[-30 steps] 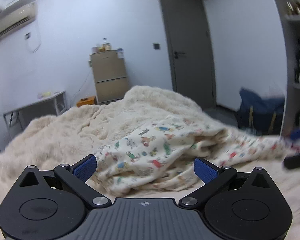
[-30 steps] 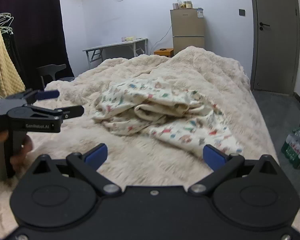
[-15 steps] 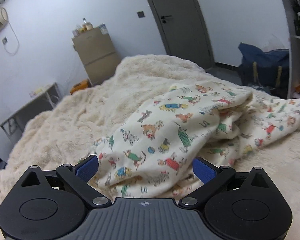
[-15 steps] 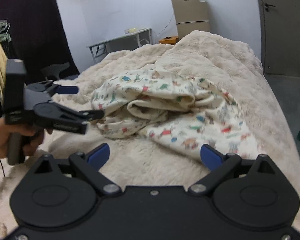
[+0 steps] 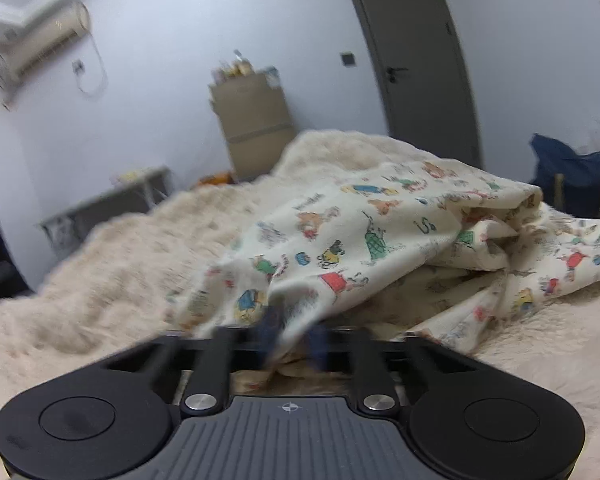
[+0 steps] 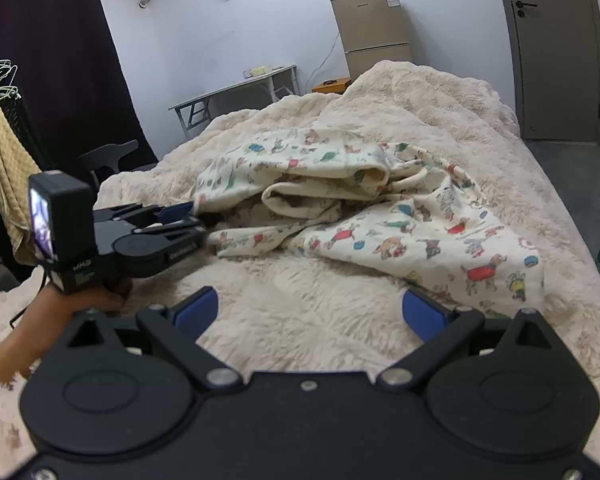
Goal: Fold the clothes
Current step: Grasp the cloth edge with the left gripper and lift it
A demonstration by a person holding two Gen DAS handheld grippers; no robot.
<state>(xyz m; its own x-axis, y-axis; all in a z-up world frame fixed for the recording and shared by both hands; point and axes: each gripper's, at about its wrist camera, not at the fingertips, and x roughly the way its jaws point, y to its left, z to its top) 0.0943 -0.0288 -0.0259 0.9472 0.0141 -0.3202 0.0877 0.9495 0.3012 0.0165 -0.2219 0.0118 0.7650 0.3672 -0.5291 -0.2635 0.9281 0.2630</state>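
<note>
Right wrist view: right claw (image 6: 308, 308) has its 2 blue pads wide apart, hovering low over the fluffy cream blanket (image 6: 300, 304) on the bed, nothing between them. The printed garment (image 6: 380, 216), cream cloth with small cartoon animals, lies crumpled in a heap on the blanket, middle of the bed, just beyond the right claw; its near right corner reaches just beside the right pad. Left claw (image 6: 194, 220) comes in from the left, held by a bare hand (image 6: 80, 300), its blue tips drawn together on the garment's left edge. Black camera block sits on top of that tool.

Left wrist view: left claw (image 5: 294, 338) is blurred by motion, pads close together with a fold of the garment (image 5: 360, 240) pinched between them; cloth edge rises slightly from the blanket (image 5: 100, 280) at the grip. Rest of the garment spreads to the right and far side.

Background: beige fridge (image 6: 374, 36) against the far wall with bottles on top, grey door (image 6: 556, 48) far right, folding counter (image 6: 236, 92) far left of the bed, black curtain (image 6: 56, 72) and a yellow towel (image 6: 4, 168) at left, air conditioner (image 5: 40, 44) high on the wall, dark blue bag (image 5: 576, 184) on the floor at right.
</note>
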